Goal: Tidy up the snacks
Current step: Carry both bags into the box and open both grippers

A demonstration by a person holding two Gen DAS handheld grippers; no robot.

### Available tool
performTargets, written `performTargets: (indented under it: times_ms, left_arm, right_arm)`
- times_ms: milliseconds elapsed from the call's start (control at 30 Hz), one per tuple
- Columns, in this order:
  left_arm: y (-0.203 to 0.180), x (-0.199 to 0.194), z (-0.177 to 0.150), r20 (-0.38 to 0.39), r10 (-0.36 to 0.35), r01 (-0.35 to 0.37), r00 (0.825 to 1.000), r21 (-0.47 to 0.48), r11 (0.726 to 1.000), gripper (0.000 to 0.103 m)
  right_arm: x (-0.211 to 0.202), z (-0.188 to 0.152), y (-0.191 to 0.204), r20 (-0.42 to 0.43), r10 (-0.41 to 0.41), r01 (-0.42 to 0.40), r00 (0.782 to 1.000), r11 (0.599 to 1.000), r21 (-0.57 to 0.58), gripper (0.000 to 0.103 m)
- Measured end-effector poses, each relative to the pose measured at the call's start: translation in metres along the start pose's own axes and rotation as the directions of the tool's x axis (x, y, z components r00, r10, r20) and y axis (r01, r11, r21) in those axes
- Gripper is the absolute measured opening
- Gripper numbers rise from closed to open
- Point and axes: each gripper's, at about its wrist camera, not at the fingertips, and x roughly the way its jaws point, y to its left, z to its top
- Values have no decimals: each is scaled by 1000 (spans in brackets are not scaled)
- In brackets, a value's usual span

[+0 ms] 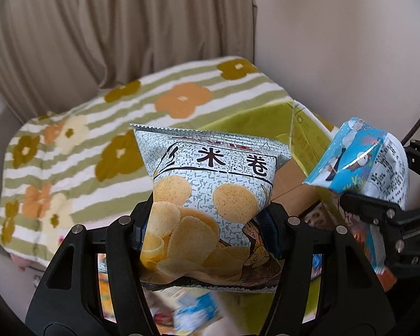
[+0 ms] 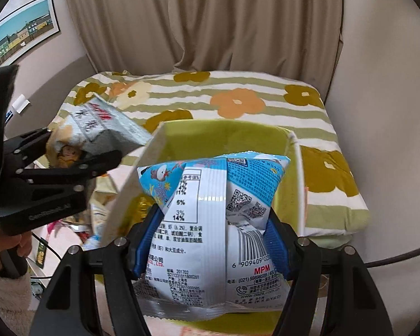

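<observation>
My left gripper (image 1: 207,224) is shut on a grey-green chip bag (image 1: 210,196) with round crisps printed on it, held up in the air; the gripper and its bag also show in the right wrist view (image 2: 67,151) at the left. My right gripper (image 2: 212,224) is shut on a blue-and-white snack bag (image 2: 210,224), its back label facing me, held above the open green-lined box (image 2: 154,145). In the left wrist view that blue bag (image 1: 361,162) and the right gripper (image 1: 372,210) hang at the right, over the box (image 1: 302,128).
A floral striped cushion (image 2: 252,98) lies behind the box, with beige curtains (image 2: 210,28) behind it. Several loose snack packets (image 1: 190,313) lie below my left gripper. A framed picture (image 2: 22,33) hangs on the left wall. A cable (image 2: 400,257) runs at the right.
</observation>
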Motion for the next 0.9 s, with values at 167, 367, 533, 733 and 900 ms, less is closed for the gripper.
performTargets:
  times_ms: [167,367,533,733,900]
  left_arm:
    - [-17,38,15,-54,-10,11,998,22,1000,58]
    - [-25,70,23,-94,-25,33,995,82,996,103]
    - [-12,75,15,-126,-41,48,991,50,998,102]
    - [9,63,-3,-145,-46,49,988,12,999,102]
    - [18,60,-9,-152,-43,42,987,-11,999,102]
  right_arm:
    - [17,1,-20,-25,15,-14,1000,1000,26,65]
    - [32,4,-35,-42,18,-14,999,997,81,65]
    - [37,6,-41,-50,18,-12,999,995,103,65]
    - [44,8,-40,-60,16,-9,998,993,115,65]
    - [55,17,-36,-70,13,-4,997,993,121,65]
